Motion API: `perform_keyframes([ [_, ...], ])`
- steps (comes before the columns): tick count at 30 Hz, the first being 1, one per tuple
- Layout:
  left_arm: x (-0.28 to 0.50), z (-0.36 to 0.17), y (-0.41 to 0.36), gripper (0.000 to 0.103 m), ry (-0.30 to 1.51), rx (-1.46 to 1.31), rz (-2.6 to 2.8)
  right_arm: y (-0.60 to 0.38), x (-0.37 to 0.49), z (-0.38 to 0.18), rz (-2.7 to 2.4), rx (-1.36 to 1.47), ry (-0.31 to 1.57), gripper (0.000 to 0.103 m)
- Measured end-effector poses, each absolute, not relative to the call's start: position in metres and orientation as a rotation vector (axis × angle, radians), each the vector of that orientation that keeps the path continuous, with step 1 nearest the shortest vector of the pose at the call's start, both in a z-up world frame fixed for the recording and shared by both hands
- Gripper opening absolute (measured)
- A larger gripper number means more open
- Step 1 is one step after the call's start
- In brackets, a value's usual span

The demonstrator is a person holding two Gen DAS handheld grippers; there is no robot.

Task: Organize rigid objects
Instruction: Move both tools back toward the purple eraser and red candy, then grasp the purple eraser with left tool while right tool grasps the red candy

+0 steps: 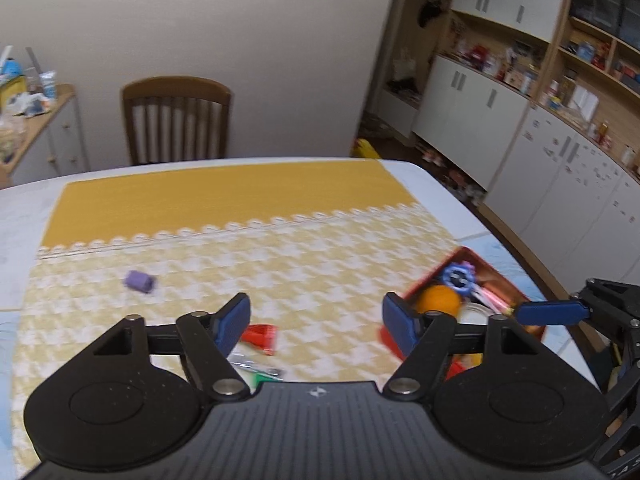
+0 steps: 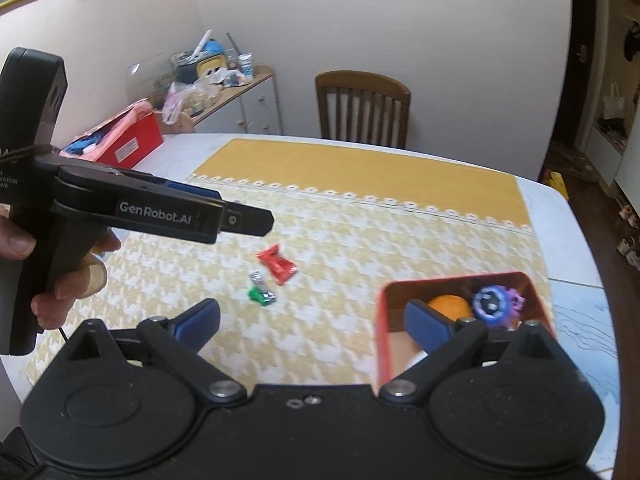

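Observation:
My left gripper [image 1: 316, 300] hangs open and empty over the yellow checked mat [image 1: 224, 248]. Under it lie a red wrapper [image 1: 262, 336] and a small green item [image 1: 260, 372]; a purple block [image 1: 139, 281] sits further left. At the right, a red box [image 1: 480, 260] holds an orange ball [image 1: 438, 300] and a blue gear toy [image 1: 458, 276]. My right gripper [image 2: 310, 306] is wide open and empty, its right finger over the red box [image 2: 382, 320], where the ball [image 2: 448, 306] and gear toy [image 2: 490, 302] lie. The red wrapper [image 2: 277, 266] and green item [image 2: 261, 294] lie ahead.
A hand [image 2: 60, 288] grips the left tool's handle. A wooden chair [image 1: 176, 120] stands at the table's far edge. A red carton [image 2: 128, 140] sits at the table's far left, a cluttered sideboard [image 2: 224, 92] behind it. Cupboards and shelves [image 1: 520, 120] line the right wall.

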State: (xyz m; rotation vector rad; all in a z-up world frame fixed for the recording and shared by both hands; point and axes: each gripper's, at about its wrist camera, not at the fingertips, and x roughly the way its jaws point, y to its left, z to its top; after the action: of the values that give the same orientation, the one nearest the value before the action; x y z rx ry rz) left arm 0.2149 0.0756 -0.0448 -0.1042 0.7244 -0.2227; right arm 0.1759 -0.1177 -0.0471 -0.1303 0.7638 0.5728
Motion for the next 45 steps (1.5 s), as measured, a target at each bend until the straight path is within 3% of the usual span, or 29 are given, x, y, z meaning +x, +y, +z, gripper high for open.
perform_keyframes([
  [16, 0.227, -0.087, 0.175, 0.082, 0.716, -0.11, -0.042, -0.031, 0.203, -0.083, 0.61, -0.207, 0.771, 0.103],
  [25, 0.263, -0.119, 0.194, 0.082, 0.725, -0.062, -0.035, -0.005, 0.246, -0.115, 0.575, -0.232, 0.816, 0.103],
  [34, 0.309, -0.15, 0.205, 0.082, 0.763, -0.025, -0.005, 0.008, 0.276, -0.143, 0.562, -0.261, 0.86, 0.093],
  [36, 0.319, -0.158, 0.207, 0.082, 0.778, -0.025, 0.002, 0.011, 0.282, -0.148, 0.559, -0.265, 0.865, 0.084],
  [45, 0.348, -0.179, 0.209, 0.082, 0.806, -0.017, 0.0, 0.026, 0.299, -0.166, 0.585, -0.322, 0.889, 0.075],
])
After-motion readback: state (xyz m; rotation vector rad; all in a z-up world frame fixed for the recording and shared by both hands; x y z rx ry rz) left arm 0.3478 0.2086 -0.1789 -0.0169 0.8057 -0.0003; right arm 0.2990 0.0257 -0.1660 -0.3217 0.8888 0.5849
